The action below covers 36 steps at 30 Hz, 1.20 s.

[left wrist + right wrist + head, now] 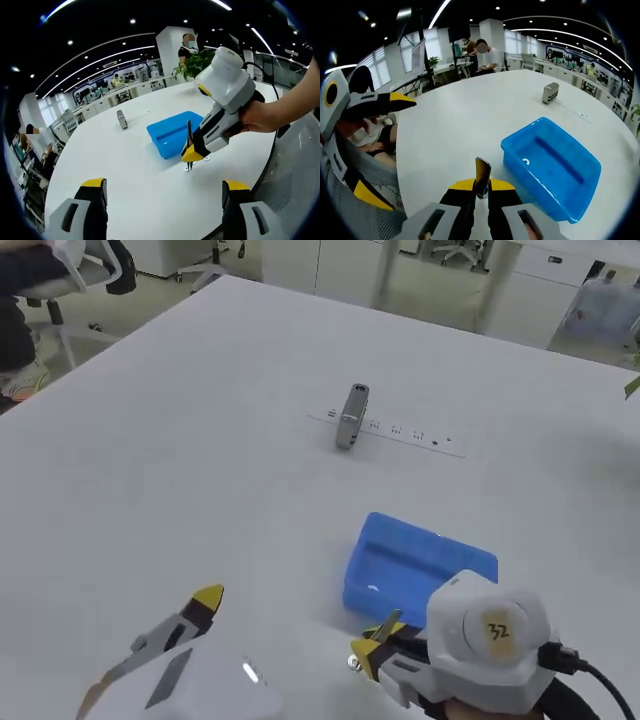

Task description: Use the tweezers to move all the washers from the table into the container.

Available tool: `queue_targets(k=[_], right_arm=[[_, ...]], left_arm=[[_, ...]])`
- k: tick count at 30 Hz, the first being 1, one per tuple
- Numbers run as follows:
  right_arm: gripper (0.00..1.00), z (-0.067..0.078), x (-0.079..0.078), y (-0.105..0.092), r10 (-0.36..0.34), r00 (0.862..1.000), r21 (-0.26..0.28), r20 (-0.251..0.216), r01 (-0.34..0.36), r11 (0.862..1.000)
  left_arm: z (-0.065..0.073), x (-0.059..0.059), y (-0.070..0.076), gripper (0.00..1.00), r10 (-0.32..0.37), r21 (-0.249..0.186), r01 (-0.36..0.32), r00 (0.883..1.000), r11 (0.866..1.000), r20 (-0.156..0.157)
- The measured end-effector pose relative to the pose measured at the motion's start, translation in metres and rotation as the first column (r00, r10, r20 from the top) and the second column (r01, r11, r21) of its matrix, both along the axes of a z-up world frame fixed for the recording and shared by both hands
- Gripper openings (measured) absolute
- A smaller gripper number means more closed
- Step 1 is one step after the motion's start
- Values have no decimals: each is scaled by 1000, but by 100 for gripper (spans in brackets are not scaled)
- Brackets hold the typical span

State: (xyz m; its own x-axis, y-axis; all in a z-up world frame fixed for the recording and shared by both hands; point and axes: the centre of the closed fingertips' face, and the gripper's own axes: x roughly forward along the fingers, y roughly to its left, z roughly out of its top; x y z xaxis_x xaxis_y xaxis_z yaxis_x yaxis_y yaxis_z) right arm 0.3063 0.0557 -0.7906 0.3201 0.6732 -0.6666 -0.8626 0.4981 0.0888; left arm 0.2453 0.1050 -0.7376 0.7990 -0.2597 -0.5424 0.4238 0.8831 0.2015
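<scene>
The blue container (555, 165) sits on the white tabletop (200, 440), an open shallow rectangular tub. In the right gripper view one washer (526, 162) lies on its floor near the close wall, and I can make out nothing else inside.

The right tool (480, 189) has its jaws pinched narrow on the tweezers (481, 175), which stick out upward between them. In the left gripper view the tweezers point down at the tabletop just in front of the container. Two loose washers lie there: one (187, 168) right by the tweezer tips, the other (206, 159) just beside it.

The left tool (164, 186) stands wide apart and holds nothing, well to the side of the container.

Beyond the container a small grey device (351, 416) stands upright on the tabletop.
</scene>
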Motion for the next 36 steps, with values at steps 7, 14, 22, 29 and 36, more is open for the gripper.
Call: queue_targets(k=[7,14,22,29,36], right_arm=[[5,1,1,1,-6,1000,5,2,6,1000],[5,1,2,1,-13,1000,11,-1,13,1000],[5,1,4,3,-19,1000,17,6,19,1000],[5,0,4,4,-21,1000,22,1,21,1000],[5,1,3,3,-23,1000,23,1,23,999]], left_arm=[[-1,0,0,96,-4,5,4,1000,1000,-2],[-1,0,0,97,-2,6,2,1000,1000,-1],[-1,0,1,98,1,7,-1,1000,1000,-3],[-2,0,1,98,-2,12,2,1000,1000,-8],[-2,0,1,98,-1,14,1,1000,1000,-7]])
